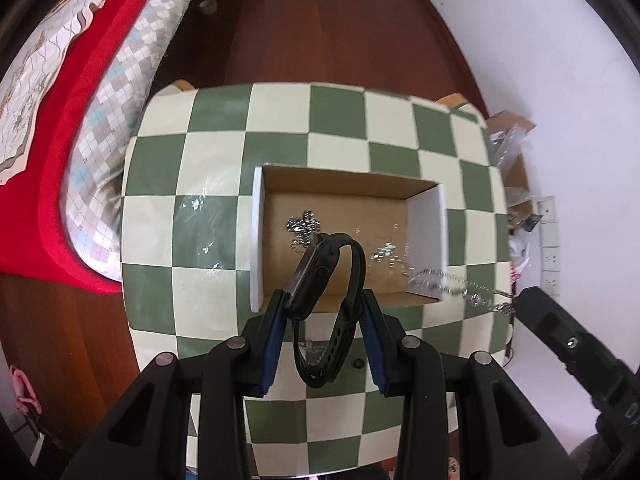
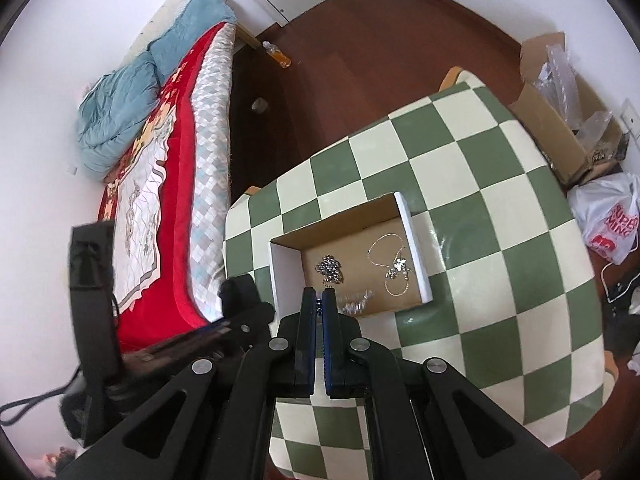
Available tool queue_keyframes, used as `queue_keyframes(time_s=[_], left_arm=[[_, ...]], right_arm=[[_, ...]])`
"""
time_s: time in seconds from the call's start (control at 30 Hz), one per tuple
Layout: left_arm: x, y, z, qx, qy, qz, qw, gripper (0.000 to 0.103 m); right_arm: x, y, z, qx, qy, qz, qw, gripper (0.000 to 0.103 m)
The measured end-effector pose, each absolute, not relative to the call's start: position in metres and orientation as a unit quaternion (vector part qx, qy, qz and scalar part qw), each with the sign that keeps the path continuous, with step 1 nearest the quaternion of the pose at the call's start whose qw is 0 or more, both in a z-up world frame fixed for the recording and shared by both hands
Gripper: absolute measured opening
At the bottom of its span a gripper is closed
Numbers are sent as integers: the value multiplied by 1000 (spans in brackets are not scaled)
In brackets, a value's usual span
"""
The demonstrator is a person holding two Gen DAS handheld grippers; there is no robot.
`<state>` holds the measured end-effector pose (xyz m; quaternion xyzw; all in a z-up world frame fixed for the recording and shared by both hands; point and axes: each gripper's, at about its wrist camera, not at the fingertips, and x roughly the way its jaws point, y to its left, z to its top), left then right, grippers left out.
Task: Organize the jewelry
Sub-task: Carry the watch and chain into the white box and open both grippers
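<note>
Left hand-held gripper (image 1: 324,304), watch (image 1: 326,292) upright

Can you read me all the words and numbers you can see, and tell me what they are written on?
"SUPER MING", in red and only partly legible: on the white plastic bag on the floor beside the checkered table.
Print on the end of the open cardboard carton: too small and blurred to read.
White marks on the black device at the right edge of the left wrist view: cut off, unreadable.
Nothing is written on the jewelry box or the black watch.
</note>
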<state>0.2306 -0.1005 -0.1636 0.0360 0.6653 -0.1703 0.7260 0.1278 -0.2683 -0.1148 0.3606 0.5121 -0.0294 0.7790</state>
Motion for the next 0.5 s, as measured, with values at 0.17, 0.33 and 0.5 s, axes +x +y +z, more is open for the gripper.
queue_keyframes(time_s=[0.17, 0.33, 0.5], left_arm=[[241, -95, -187, 29, 682, -157, 713, 33], [247, -90, -199, 13, 698, -149, 700, 38], [249, -84, -203, -31, 721, -154, 675, 46]], right_arm=[[142, -268, -146, 389, 526, -19, 757, 3], [153, -262, -179, 423, 544, -2, 725, 3], [157, -263, -212, 469, 571, -3, 673, 4]])
